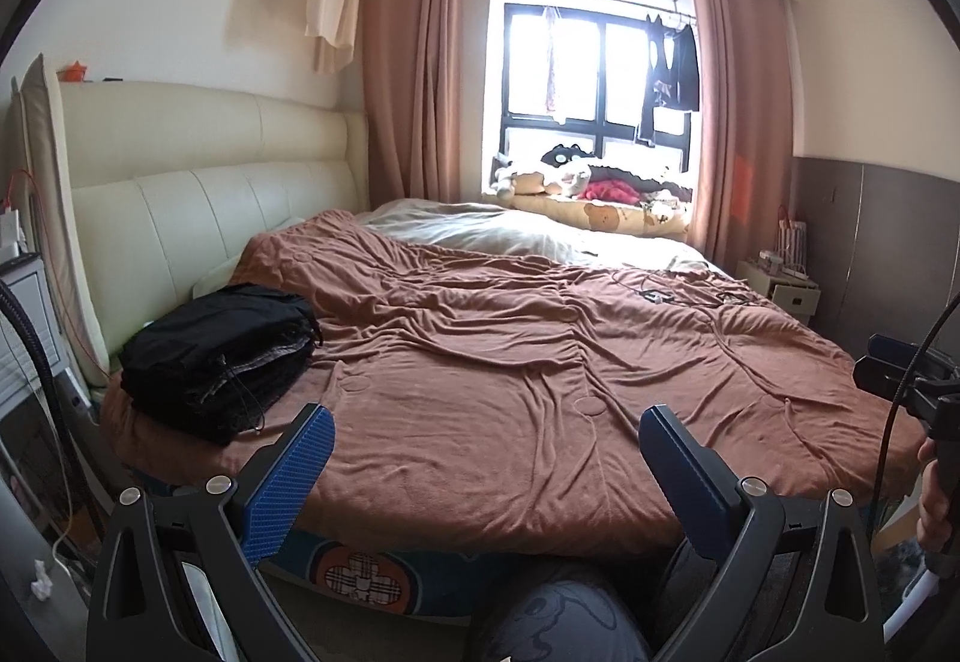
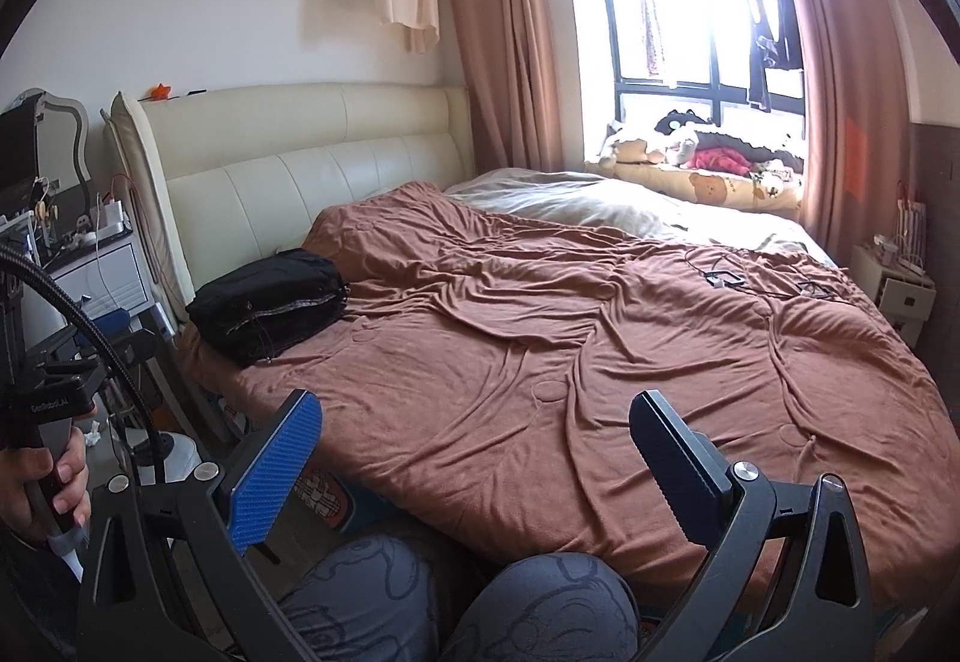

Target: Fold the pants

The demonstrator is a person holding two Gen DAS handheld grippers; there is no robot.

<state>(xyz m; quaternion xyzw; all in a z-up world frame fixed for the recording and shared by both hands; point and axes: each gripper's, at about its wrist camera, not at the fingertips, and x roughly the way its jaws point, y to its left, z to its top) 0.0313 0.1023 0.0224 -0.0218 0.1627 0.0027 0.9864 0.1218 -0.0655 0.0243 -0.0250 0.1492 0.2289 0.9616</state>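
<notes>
Seemingly finished: the black folded pants (image 1: 219, 356) sit stacked at the brown-blanketed bed's (image 1: 510, 392) head-end corner (by the cream headboard), while left gripper (image 1: 486, 443) and right gripper (image 2: 477, 431) hover spread, empty.

The left gripper (image 2: 54, 410) handle block reads roughly "GenRobot.AI"; nothing else is legible.

Black pants (image 1: 219, 359) folded, stacked near headboard.
</notes>
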